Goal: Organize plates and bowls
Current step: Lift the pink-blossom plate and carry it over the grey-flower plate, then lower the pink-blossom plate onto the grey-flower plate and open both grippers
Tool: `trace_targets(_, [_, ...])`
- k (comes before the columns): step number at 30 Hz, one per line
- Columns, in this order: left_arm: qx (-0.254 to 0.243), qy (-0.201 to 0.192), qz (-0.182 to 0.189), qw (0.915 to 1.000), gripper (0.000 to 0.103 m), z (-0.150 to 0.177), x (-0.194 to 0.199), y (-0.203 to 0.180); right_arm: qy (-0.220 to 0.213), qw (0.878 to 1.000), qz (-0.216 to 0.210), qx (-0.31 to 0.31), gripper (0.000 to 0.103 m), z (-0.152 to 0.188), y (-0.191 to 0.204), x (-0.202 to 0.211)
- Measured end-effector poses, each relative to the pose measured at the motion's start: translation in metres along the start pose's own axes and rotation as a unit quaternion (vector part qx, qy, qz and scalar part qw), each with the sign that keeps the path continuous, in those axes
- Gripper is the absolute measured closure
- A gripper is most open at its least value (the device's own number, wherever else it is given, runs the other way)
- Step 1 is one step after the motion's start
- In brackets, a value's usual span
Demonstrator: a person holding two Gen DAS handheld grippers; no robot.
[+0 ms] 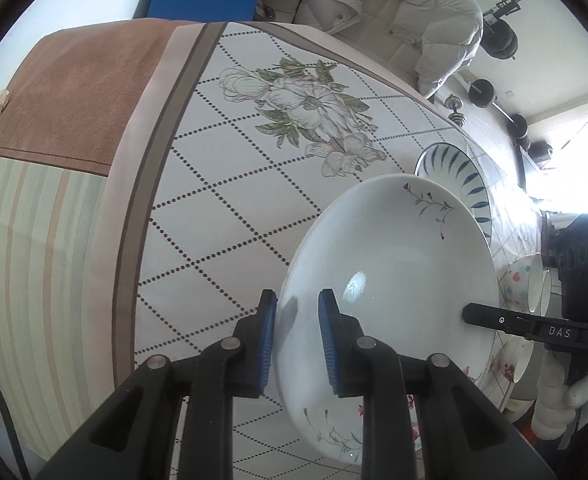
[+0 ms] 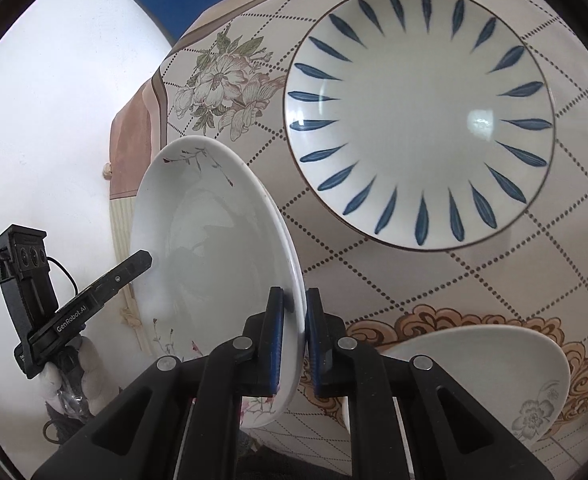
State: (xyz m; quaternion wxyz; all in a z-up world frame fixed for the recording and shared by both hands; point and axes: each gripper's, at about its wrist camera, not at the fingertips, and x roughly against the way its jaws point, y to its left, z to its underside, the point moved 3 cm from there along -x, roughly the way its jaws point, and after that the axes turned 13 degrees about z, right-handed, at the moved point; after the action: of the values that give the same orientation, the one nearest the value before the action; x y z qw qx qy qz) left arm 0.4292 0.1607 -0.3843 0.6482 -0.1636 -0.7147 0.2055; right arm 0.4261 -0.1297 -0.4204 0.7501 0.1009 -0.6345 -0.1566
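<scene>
Over a tablecloth [image 1: 230, 216] printed with flowers and dotted lattice, I hold one white floral plate [image 1: 390, 272] aloft between both grippers.

Blue-leaf plate [image 2: 418, 116] lies upper right; another white plate [image 2: 490, 376] lower right; padded jacket [image 1: 390, 12] beyond. Left gripper [image 1: 296, 344] and right gripper [image 2: 294, 340] each clamp opposite rims.

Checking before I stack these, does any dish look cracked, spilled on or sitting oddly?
No cracks or spills show. The only odd thing: the white plate is off the table and tilted steeply, with the left gripper and right gripper clamped on opposite rims. The blue-leaf plate lies flat.
</scene>
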Motion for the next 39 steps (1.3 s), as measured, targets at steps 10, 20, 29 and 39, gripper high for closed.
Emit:
trace_targets(10, [-0.06, 0.023, 0.009, 0.9979, 0.084, 0.03, -0.018, -0.083, -0.032, 0.998, -0.005, -0.045, 0.09, 0.051, -0.071, 0.048])
trace_targets(20, [-0.095, 0.061, 0.01, 0.9936, 0.084, 0.061, -0.059, -0.136, -0.04, 0.995, -0.011, -0.095, 0.09, 0.101, -0.144, 0.059])
trace_targets(29, [-0.106, 0.09, -0.004, 0.9903, 0.084, 0.084, -0.099, -0.148, -0.029, 0.993, -0.003, -0.111, 0.09, 0.126, -0.184, 0.039])
trace_targets(39, [-0.107, 0.113, -0.03, 0.9873, 0.084, 0.1, -0.123, -0.145, -0.012, 0.994, 0.002, -0.105, 0.09, 0.131, -0.201, 0.011])
